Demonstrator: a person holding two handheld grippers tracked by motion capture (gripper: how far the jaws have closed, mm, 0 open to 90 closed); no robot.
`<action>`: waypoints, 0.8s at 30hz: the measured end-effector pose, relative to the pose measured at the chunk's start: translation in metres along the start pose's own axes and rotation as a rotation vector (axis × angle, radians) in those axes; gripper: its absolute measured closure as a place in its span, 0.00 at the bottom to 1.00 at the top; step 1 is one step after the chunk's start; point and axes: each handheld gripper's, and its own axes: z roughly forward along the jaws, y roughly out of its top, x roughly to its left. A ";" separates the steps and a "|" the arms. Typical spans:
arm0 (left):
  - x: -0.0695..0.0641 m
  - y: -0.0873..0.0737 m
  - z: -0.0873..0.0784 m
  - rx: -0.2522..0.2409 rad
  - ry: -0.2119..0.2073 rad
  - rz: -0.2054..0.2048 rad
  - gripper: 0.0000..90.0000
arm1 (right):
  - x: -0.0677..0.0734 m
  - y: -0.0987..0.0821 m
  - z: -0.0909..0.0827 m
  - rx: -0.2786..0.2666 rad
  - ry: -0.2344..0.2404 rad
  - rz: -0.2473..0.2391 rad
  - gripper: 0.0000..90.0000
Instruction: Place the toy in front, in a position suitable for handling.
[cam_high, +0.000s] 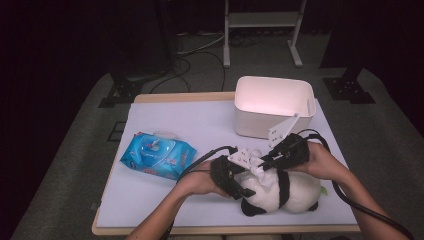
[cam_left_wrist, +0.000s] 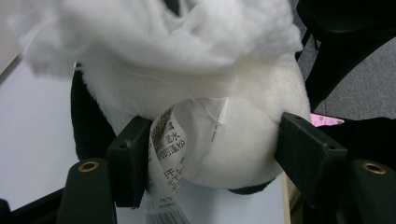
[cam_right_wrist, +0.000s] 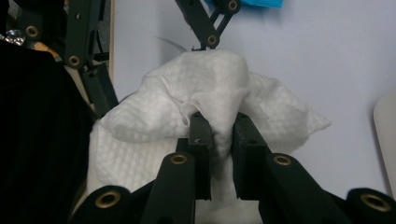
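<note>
Wipe (cam_right_wrist: 205, 93) between right gripper (cam_right_wrist: 219, 135) jaws

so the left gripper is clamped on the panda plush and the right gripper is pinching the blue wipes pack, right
Not quite. The right gripper is pinching a white wet wipe, not the blue wipes pack, which lies untouched on the table to the left in the high view. The right gripper view shows the cloth squeezed between its jaws. The left gripper does hold the panda plush, as you said.
</note>
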 end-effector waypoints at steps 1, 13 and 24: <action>0.000 -0.001 0.000 0.001 0.006 -0.002 0.35 | -0.002 0.001 0.001 0.003 0.004 -0.001 0.88; 0.001 -0.004 -0.001 -0.005 -0.006 0.007 0.37 | -0.006 -0.023 -0.011 -0.016 -0.009 0.058 0.88; 0.007 0.013 -0.011 -0.032 0.005 -0.010 0.32 | 0.002 -0.056 -0.020 -0.034 -0.017 0.107 0.88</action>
